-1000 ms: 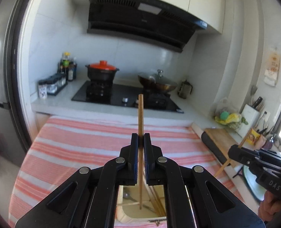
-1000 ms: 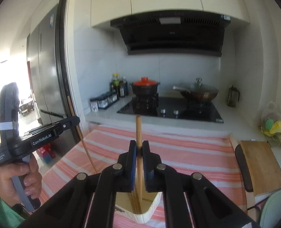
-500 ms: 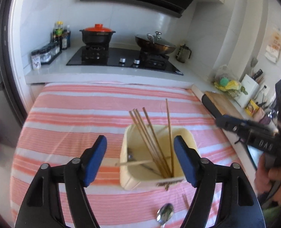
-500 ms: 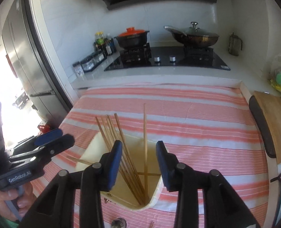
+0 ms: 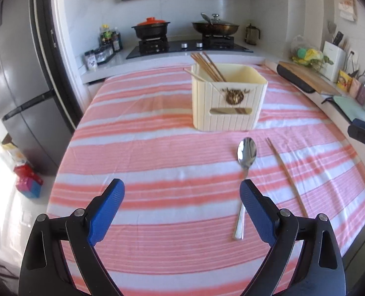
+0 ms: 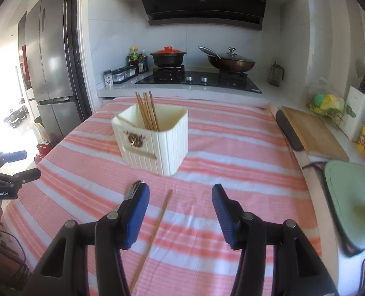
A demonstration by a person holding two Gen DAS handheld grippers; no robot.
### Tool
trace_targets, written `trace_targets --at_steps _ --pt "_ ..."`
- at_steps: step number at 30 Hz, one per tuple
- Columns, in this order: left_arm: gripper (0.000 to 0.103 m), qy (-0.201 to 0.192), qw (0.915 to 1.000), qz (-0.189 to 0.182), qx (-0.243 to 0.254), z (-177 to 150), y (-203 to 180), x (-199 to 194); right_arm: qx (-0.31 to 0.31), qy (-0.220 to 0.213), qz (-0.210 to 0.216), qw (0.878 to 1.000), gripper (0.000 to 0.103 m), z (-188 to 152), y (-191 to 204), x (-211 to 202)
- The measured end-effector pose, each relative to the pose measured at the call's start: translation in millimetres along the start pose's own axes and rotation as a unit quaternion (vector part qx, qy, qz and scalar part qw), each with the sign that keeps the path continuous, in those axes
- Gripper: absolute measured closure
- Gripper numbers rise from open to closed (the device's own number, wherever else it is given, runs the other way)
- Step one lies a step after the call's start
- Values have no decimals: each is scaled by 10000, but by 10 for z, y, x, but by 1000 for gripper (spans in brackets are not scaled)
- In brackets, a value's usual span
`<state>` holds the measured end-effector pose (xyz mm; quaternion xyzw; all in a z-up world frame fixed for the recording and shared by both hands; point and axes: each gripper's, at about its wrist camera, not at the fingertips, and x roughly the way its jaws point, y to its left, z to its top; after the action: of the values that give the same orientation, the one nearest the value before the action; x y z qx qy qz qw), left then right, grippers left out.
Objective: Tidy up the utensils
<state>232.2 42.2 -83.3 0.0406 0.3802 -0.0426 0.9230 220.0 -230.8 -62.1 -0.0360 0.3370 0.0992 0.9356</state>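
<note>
A cream utensil holder (image 5: 228,98) (image 6: 155,138) stands on the striped cloth with several wooden chopsticks (image 5: 208,65) (image 6: 148,111) leaning inside. In front of it lie a metal spoon (image 5: 244,170) (image 6: 132,189) and one loose chopstick (image 5: 284,172) (image 6: 153,234). My left gripper (image 5: 182,194) hovers low over the cloth, its jaws still opening wide and empty; the spoon's handle passes behind its right finger (image 5: 256,212). My right gripper (image 6: 180,197) is also opening, with nothing gripped; the loose chopstick lies on the cloth just right of its left finger (image 6: 136,212).
A pink-and-white striped cloth (image 5: 157,153) covers the table. Behind are a stove with a red-lidded pot (image 5: 151,27) and a wok (image 5: 215,26). A cutting board (image 6: 310,133) and a green plate (image 6: 350,197) sit at the right edge, a fridge (image 5: 12,74) at left.
Both grippers let go of their chopsticks, which now stand in the holder. Both pulled back from above the holder and sank toward the cloth, jaws spreading.
</note>
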Motion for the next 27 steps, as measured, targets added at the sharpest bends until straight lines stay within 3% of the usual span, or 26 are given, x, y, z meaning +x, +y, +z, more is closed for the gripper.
trace_targets --at_steps 5,13,22,27 --pt "8 -79 9998 190 37 -178 -140 -82 -3 -40 -196 9998 49 -378 144 -126" --pt "8 -222 9995 236 3 -284 -154 -225 166 111 -216 9996 44 -639 222 -168" --pt "8 290 9979 -132 -564 -753 93 -86 393 347 -222 9984 43 -1010 256 -88" --pt "8 531 9956 -623 -456 -793 -19 71 526 726 -197 9958 43 -1245 206 66"
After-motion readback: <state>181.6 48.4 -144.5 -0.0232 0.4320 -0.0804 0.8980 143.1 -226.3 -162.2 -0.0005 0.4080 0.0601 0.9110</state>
